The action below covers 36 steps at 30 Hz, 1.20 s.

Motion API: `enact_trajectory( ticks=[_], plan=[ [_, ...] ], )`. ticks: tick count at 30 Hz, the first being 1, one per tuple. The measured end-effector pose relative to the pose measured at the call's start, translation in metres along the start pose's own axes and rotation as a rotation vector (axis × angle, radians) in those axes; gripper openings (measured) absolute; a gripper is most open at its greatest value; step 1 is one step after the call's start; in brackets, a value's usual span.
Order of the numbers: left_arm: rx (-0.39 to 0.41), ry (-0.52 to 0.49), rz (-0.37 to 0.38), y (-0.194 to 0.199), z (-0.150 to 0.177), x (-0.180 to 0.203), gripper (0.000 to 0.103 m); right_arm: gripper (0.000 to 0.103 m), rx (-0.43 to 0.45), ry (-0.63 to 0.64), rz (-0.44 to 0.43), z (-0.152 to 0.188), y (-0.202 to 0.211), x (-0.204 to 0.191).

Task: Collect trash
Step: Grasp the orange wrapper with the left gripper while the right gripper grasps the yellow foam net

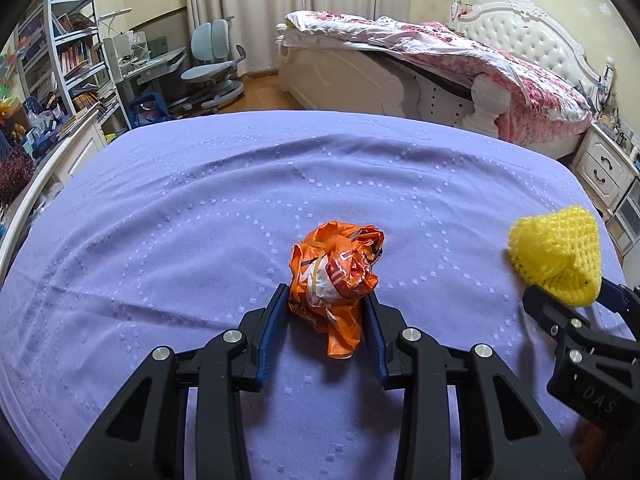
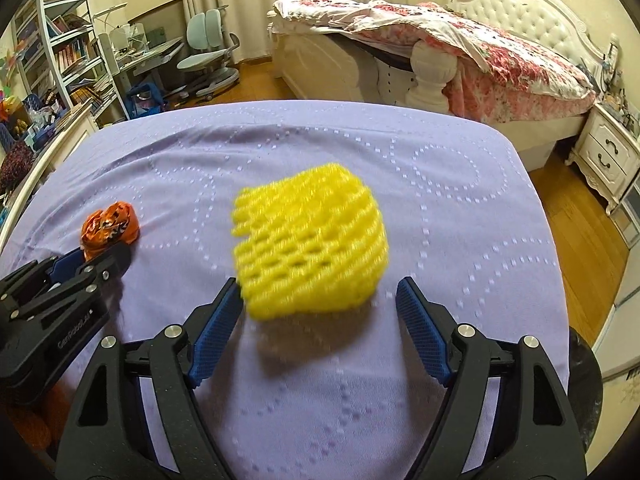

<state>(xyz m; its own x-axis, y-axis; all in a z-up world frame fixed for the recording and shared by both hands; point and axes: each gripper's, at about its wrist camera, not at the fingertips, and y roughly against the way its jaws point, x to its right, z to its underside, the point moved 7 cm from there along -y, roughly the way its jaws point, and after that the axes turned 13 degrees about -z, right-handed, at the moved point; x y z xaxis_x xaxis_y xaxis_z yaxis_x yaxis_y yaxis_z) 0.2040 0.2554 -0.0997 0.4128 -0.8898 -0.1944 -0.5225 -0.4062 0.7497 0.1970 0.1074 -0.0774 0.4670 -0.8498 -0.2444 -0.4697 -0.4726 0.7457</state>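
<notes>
Left gripper (image 1: 326, 308) clamps the crumpled orange plastic wrapper (image 1: 336, 272) mid-way across the purple bedspread (image 1: 160, 220), while the right gripper (image 2: 320, 312), jaws spread wide, straddles the yellow foam fruit net (image 2: 310, 240) lying straight ahead nearer the bedspread's right edge, ungripped.

Left gripper (image 1: 326, 312), black angular linkage arms, silver round screws, blue ribbed fingers (image 1: 276, 320), right gripper (image 2: 318, 300) same build, white lettering on the black side housings
</notes>
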Motion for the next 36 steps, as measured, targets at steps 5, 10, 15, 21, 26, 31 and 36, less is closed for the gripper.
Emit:
enact_trajectory(
  ticks=[5, 10, 15, 21, 26, 31, 36],
  plan=[
    [-0.007, 0.005, 0.005, -0.003, -0.002, 0.000, 0.038, 0.079, 0.004, -0.012, 0.009, -0.012, -0.010, 0.002],
    [-0.008, 0.006, 0.006, -0.003, -0.002, -0.001, 0.038, 0.073, 0.004, -0.007, 0.024, -0.018, -0.014, 0.002],
    [0.002, -0.003, 0.010, 0.000, -0.001, 0.003, 0.038, 0.060, 0.003, 0.012, 0.014, -0.016, -0.012, 0.002],
    [0.015, -0.029, 0.023, 0.014, 0.010, 0.011, 0.038, 0.059, 0.001, 0.009, 0.005, -0.002, 0.001, -0.001],
    [0.018, -0.032, 0.041, 0.029, 0.025, 0.017, 0.038, 0.059, 0.001, 0.005, -0.002, 0.018, 0.019, -0.002],
    [0.034, -0.050, 0.050, 0.049, 0.042, 0.025, 0.038, 0.059, 0.002, -0.002, -0.004, 0.039, 0.037, 0.001],
    [0.034, -0.048, 0.065, 0.064, 0.058, 0.031, 0.038, 0.059, 0.005, 0.000, -0.001, 0.059, 0.056, 0.004]
  ],
)
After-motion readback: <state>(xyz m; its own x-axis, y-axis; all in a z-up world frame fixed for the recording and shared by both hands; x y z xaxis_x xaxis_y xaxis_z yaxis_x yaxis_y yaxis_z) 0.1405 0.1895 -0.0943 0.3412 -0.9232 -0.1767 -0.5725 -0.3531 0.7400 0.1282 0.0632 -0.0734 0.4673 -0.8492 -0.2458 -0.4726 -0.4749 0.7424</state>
